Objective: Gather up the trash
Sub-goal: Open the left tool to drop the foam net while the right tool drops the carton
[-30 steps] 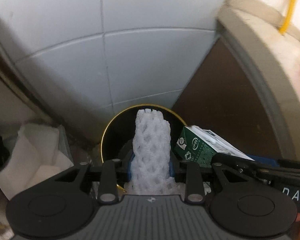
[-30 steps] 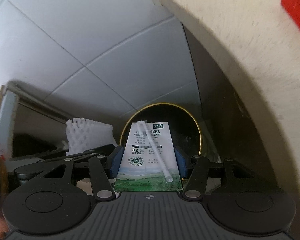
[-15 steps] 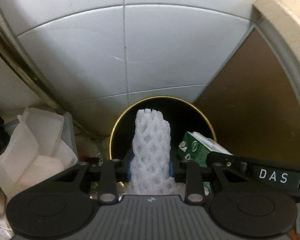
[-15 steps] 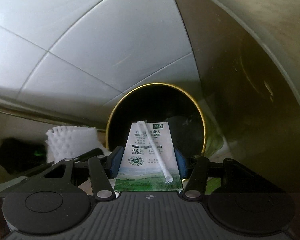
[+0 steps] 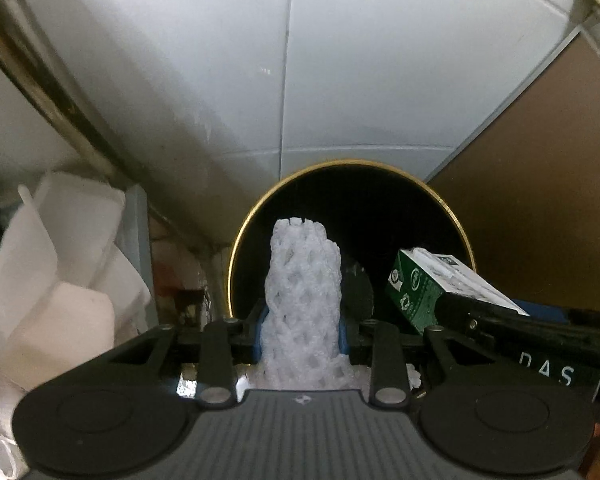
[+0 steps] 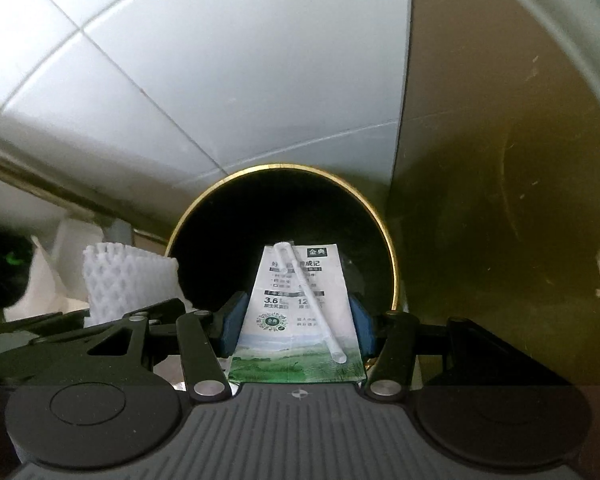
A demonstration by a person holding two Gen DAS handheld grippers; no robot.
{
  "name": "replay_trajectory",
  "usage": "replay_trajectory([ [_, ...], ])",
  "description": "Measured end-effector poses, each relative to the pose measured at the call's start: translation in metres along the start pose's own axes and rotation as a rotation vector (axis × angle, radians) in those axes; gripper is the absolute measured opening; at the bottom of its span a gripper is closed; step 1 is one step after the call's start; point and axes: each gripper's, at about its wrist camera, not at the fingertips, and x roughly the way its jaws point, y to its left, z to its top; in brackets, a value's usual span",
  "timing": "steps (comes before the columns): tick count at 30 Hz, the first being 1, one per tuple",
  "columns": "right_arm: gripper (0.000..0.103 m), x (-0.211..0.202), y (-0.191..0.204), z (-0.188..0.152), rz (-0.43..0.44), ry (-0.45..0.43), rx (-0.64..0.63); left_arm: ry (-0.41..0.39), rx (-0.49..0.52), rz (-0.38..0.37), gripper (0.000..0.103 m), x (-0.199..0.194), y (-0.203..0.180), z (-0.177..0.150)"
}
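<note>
Left gripper (image 5: pixel 302 330): its blue pads (image 5: pixel 260 334) sit against the two sides of a white foam net (image 5: pixel 303 304), and the jaws are easing apart with the net between them. The net stands up from the fingers at lower centre of the left wrist view, its frayed top edge reaching into the dark mouth of the bin (image 5: pixel 456 224). The bin's gold rim curves around the net, with open black space above it and to its right.

Right gripper (image 6: pixel 296 324): fingers set fairly wide, blue pads (image 6: pixel 232 324) pressed to both side edges of a milk carton (image 6: pixel 300 320). The carton lies flat between them at lower centre of the right wrist view, printed face up, a clear wrapped straw (image 6: pixel 308 300) running diagonally across it. Its upper edge is over the bin mouth; dark room remains above and to the left inside the rim.

In the left wrist view the carton's green end shows at right centre, just at the rim's right edge, and close beside the net (whether the two touch cannot be told).

Surroundings: pale floor tiles (image 5: pixel 220 80) fill the upper part of both views. A brown panel (image 5: pixel 540 200) closes in on the right, just beside the bin. White foam pieces (image 5: pixel 60 280) crowd the lower left, near the rim's left side.
</note>
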Motion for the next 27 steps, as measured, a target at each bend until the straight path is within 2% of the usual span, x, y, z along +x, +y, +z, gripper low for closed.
replay_trajectory([
  [3, 0.063, 0.006, 0.0, 0.0, -0.018, 0.001, -0.014, 0.018, -0.001, 0.0, 0.035, 0.006, 0.0, 0.0],
  [9, 0.061, 0.004, -0.001, 0.001, -0.037, -0.027, -0.023, -0.003, 0.029, 0.038, 0.043, 0.006, -0.006, 0.002],
  [18, 0.062, 0.004, -0.001, 0.0, -0.066, -0.064, -0.045, -0.005, 0.046, 0.035, 0.046, 0.009, -0.006, -0.001],
  [27, 0.065, -0.032, 0.007, -0.007, -0.099, -0.151, -0.08, -0.055, 0.062, 0.035, 0.046, -0.025, -0.012, -0.003],
])
